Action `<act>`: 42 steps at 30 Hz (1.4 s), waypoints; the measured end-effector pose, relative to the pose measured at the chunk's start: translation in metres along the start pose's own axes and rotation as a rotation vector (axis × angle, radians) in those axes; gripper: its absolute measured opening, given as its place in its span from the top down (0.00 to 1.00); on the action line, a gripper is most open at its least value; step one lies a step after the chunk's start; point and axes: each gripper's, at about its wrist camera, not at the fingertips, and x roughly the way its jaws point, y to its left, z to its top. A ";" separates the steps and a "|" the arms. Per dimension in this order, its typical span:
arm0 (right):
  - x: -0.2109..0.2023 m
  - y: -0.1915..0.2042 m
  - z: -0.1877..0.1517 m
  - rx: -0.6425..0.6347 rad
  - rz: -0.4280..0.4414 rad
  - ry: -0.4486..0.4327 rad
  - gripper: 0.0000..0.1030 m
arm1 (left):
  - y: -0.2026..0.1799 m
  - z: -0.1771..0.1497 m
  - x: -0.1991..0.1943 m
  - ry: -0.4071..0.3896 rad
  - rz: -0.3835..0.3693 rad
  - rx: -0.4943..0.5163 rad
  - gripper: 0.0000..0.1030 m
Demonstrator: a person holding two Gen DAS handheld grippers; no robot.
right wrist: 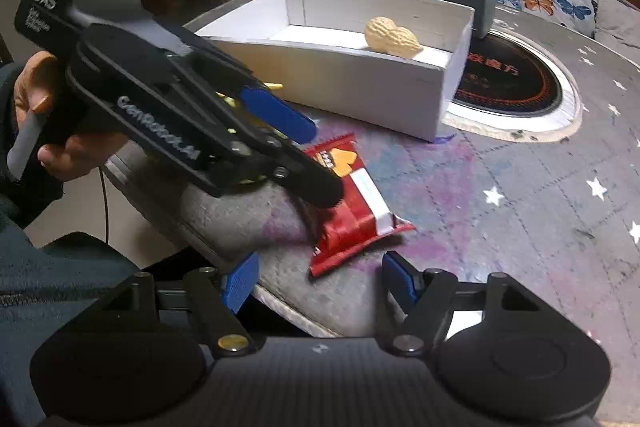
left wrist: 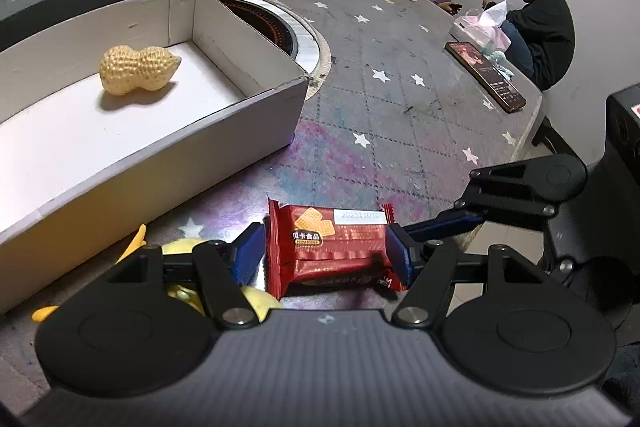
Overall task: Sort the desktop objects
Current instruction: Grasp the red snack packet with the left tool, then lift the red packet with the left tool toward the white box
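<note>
While the left gripper (left wrist: 326, 251) clamps the snack packet (left wrist: 332, 247), the right gripper (right wrist: 320, 281) hovers.

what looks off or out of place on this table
Little. The red snack packet, between the left gripper pads, sits near the table edge. A yellow toy lies outside the white box, which holds only a peanut.

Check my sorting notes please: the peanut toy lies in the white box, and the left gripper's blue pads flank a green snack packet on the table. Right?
Not quite: the snack packet is red, not green, as the left wrist view shows. The peanut toy does lie in the white box, and the left gripper flanks the packet.
</note>
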 end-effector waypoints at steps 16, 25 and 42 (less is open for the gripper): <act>0.009 0.004 0.003 0.008 0.011 -0.006 0.31 | -0.004 0.008 0.016 0.063 0.021 0.069 0.35; 0.012 0.002 0.008 0.010 -0.012 -0.007 0.31 | -0.007 0.008 0.017 0.049 0.020 0.051 0.35; 0.020 -0.009 0.022 -0.006 -0.048 -0.004 0.30 | -0.006 0.012 0.021 0.040 0.030 0.015 0.35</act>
